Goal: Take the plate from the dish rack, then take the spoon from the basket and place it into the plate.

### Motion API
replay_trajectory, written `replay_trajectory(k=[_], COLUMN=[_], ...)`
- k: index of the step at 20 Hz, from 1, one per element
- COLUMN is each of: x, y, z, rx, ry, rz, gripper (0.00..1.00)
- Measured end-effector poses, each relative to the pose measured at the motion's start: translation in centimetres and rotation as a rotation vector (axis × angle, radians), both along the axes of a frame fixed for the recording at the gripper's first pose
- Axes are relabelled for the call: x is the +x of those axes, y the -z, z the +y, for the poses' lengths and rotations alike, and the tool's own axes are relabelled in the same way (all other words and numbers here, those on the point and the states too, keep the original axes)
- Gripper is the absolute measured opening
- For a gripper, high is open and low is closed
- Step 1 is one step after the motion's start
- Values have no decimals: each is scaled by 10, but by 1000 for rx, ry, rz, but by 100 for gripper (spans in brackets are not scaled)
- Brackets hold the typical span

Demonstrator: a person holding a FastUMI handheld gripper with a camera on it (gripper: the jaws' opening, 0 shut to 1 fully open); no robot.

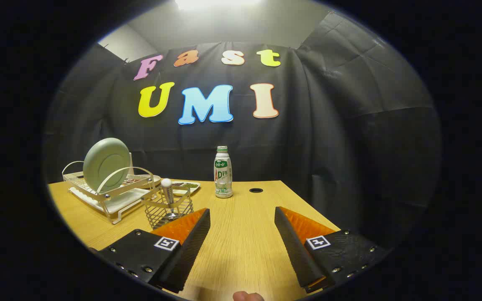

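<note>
Your gripper (242,217) is wide open and holds nothing. The plate (106,164) stands on edge in the rack (111,196), well beyond your left finger, its rim free to pinch; the spoon (167,196) waits upright in the basket (170,211).

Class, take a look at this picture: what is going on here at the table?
A person is holding a two-finger gripper above a wooden table; its fingers are open with nothing between them. Nothing has been picked up yet. A pale plate stands on edge in the dish rack, off to the left beyond the fingers. Just ahead of the left finger, a spoon stands handle up in a wire basket. A bottle stands farther back, about midway.
</note>
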State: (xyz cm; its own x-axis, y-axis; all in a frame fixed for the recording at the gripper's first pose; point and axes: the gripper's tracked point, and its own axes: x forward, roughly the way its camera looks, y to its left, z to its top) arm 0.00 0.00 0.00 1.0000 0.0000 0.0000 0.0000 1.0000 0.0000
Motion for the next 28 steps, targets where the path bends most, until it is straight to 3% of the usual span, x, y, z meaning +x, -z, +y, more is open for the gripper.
replay_trajectory(k=[5,10,19,28], x=[40,26,-8,16], y=[-35,-100,-234,-268], z=[-23,-23,66,167], rx=[0,-34,16,46], ry=[60,85,65,-51], rz=[-45,-42,-76,-70], gripper=[95,95,95,95])
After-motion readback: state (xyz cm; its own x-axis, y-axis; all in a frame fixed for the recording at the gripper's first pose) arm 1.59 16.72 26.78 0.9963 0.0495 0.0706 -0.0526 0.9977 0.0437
